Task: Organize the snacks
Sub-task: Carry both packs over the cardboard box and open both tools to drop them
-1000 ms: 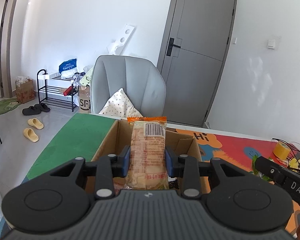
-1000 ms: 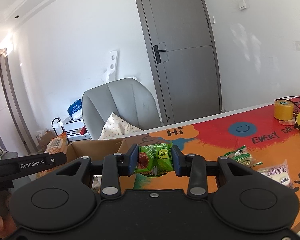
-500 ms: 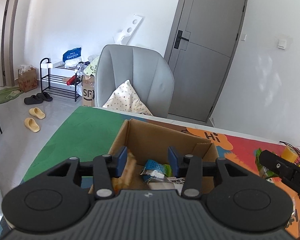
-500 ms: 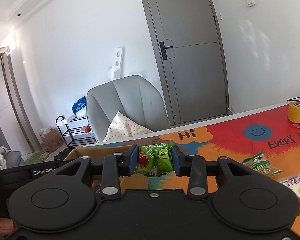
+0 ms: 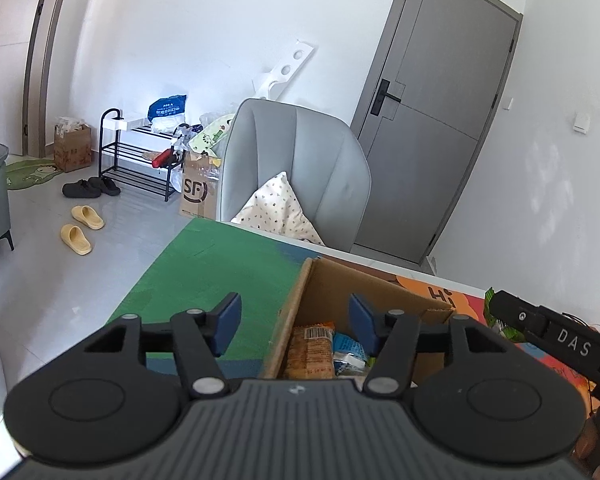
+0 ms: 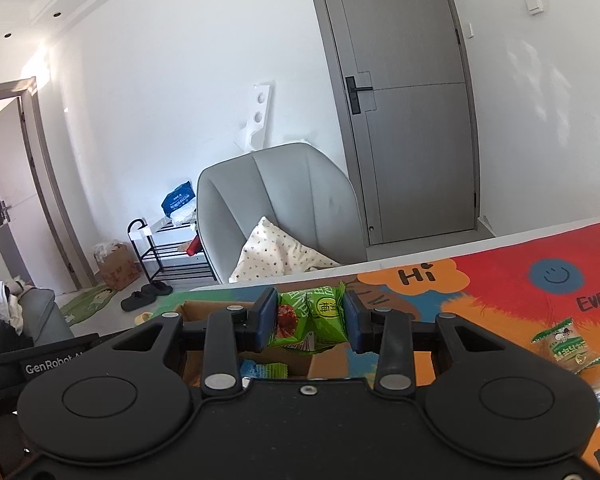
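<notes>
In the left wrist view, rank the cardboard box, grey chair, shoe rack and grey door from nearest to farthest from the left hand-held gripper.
1. Cardboard box: right under the open left hand-held gripper, on the table.
2. Grey chair: just behind the table's far edge.
3. Shoe rack: far left, by the wall.
4. Grey door: back right; too close to call against the rack.

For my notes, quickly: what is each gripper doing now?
Left gripper: jaws opening, nothing between them.
Right gripper: shut on the green snack packet.
</notes>
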A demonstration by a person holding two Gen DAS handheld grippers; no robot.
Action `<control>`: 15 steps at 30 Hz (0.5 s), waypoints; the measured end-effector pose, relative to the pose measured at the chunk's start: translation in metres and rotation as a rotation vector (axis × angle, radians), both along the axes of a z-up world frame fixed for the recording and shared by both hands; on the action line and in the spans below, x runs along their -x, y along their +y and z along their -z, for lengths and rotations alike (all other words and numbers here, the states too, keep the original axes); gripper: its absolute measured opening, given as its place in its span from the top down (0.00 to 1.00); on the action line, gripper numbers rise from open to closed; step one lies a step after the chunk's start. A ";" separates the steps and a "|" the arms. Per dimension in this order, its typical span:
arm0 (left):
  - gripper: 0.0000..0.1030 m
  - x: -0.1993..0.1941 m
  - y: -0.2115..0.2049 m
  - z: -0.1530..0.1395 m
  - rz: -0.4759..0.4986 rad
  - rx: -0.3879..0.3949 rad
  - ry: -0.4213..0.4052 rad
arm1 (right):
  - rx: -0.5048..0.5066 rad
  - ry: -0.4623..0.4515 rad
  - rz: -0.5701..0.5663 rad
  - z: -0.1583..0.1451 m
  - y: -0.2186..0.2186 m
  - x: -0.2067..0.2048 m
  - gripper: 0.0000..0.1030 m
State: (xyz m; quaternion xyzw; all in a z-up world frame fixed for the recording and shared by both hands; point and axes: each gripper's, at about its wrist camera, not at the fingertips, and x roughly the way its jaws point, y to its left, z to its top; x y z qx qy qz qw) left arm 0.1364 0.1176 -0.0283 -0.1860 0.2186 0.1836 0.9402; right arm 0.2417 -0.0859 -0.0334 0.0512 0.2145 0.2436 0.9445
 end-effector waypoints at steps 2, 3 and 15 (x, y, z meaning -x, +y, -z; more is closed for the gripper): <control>0.42 0.002 0.004 -0.001 -0.009 0.001 0.001 | -0.005 0.009 -0.009 -0.001 0.006 -0.002 0.64; 0.42 0.002 0.007 -0.001 -0.015 0.001 0.002 | -0.012 0.014 -0.017 -0.001 0.008 -0.003 0.64; 0.33 0.012 0.015 -0.002 -0.052 0.003 0.002 | -0.054 0.011 0.025 -0.001 -0.008 0.002 0.44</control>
